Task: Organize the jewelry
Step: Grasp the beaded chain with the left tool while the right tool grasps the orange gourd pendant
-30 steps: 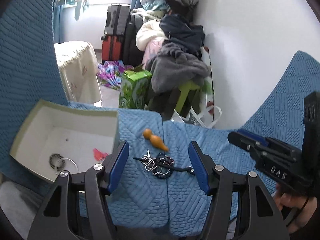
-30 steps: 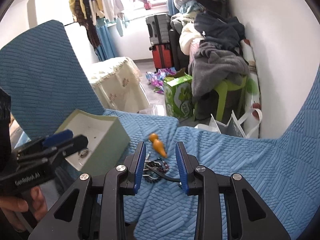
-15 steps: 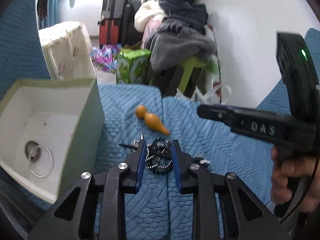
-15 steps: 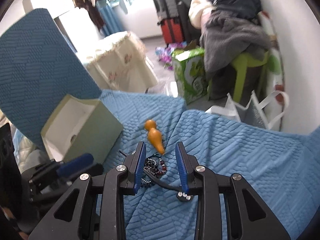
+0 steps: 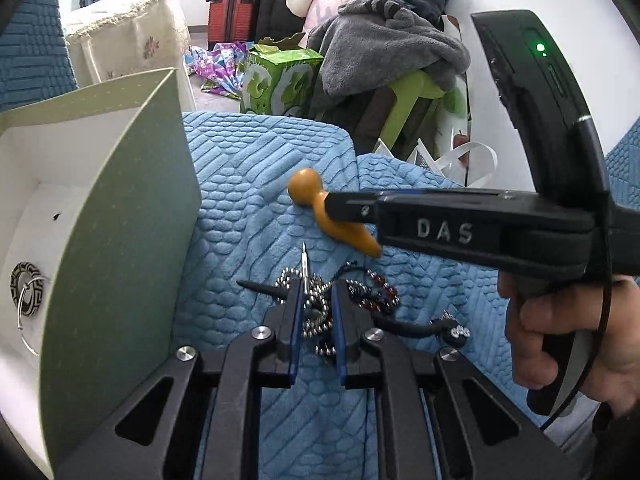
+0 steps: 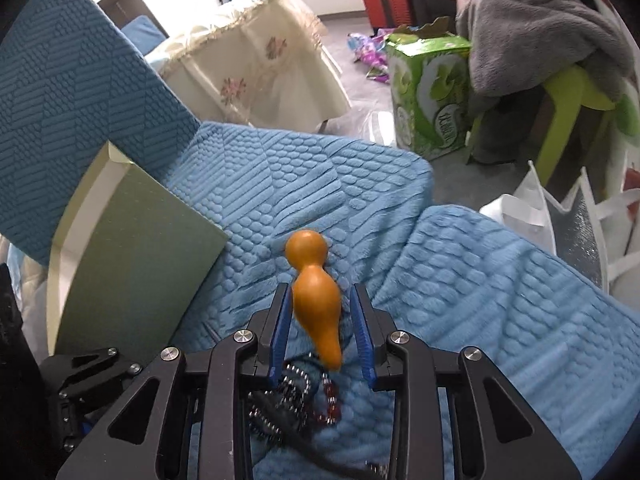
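Note:
A tangle of beaded necklaces point(image 5: 320, 304) with black cords lies on the blue quilted cover. My left gripper point(image 5: 316, 300) is shut on the silver bead chain in that tangle. An orange gourd pendant point(image 6: 316, 292) lies just beyond; it also shows in the left wrist view point(image 5: 308, 188). My right gripper point(image 6: 320, 304) is open with its blue pads either side of the gourd's fat end, not touching it. The open pale green box point(image 5: 120, 220) stands to the left and holds a patterned bangle point(image 5: 26, 286) and a thin ring.
The blue cover's far edge point(image 6: 360, 152) drops to the floor. Beyond are a green carton point(image 6: 428, 92), a lime stool point(image 6: 572, 100) piled with clothes, a cloth-covered table point(image 6: 256, 64) and white bags point(image 6: 560, 220) at right.
My left gripper has closed from wide open onto the bead chain. My right gripper has moved forward and down so its pads flank the gourd.

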A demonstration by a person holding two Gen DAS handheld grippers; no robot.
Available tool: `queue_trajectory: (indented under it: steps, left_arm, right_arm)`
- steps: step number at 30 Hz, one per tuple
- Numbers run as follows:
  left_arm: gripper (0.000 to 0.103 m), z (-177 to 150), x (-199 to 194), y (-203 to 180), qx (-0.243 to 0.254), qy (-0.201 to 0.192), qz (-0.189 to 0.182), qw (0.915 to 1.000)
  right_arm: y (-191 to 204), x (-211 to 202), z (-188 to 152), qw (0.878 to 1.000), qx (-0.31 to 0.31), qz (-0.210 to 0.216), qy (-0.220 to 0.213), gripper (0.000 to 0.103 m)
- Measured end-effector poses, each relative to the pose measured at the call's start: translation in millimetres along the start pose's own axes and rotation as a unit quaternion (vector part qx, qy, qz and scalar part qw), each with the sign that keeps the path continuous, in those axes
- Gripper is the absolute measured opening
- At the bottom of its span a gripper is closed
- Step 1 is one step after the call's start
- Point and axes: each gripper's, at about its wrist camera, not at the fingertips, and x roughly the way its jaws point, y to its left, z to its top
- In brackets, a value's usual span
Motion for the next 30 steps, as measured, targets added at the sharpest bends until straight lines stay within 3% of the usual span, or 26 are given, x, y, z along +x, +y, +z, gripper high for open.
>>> queue_trajectory:
  steps: [11, 19, 30]
  left_arm:
    - [0.010, 12.0, 22.4, -3.5, 0.002, 0.032, 0.006, 0.9995]
    - [0.009, 17.1, 32.0, -9.1, 0.017, 0.049, 0.055, 0.9971]
    - [0.008, 21.7, 46.7, -20.0, 0.050, 0.064, 0.076, 0.9938]
  right_arm:
    - [-7.8, -3.0, 0.2, 1.000, 0.005, 0.010, 0.010, 0.024]
    - [-24.3, -22.1, -3.9, 0.999, 0.035, -0.016, -0.009, 0.024]
    - [-31.9, -33.9, -10.6, 0.999, 0.044, -0.024, -0.017, 0.024]
